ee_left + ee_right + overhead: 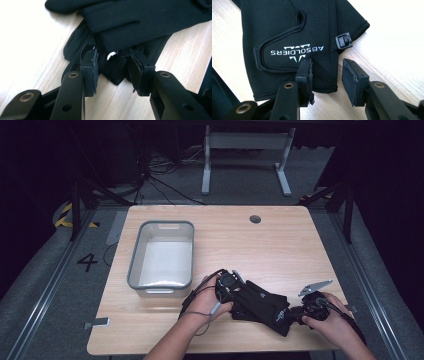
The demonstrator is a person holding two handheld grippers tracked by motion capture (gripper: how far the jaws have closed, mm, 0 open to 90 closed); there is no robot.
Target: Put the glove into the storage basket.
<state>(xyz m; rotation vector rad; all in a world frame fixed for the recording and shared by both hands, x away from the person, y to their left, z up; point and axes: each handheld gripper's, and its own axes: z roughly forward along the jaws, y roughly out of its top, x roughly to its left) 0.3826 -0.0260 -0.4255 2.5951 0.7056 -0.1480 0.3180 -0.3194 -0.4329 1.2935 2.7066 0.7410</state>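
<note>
A pair of black gloves (262, 302) lies stacked near the table's front edge. My left gripper (231, 289) is at the fingertip end. In the left gripper view it (112, 72) stands open, with a glove fingertip (115, 75) lying loose between its pads and the upper glove (140, 20) draped over the lower one. My right gripper (294, 314) is at the cuff end. In the right gripper view it (327, 75) is open astride the cuff hem of the glove (287, 30), below white "ABSOLDIERS" lettering (297, 51) and a small black clip (343, 40).
An empty grey plastic bin (134, 265) stands on the left half of the wooden table (280, 250). A round cable hole (255, 219) sits near the far edge. A metal frame leg (245, 150) stands on the floor beyond the table.
</note>
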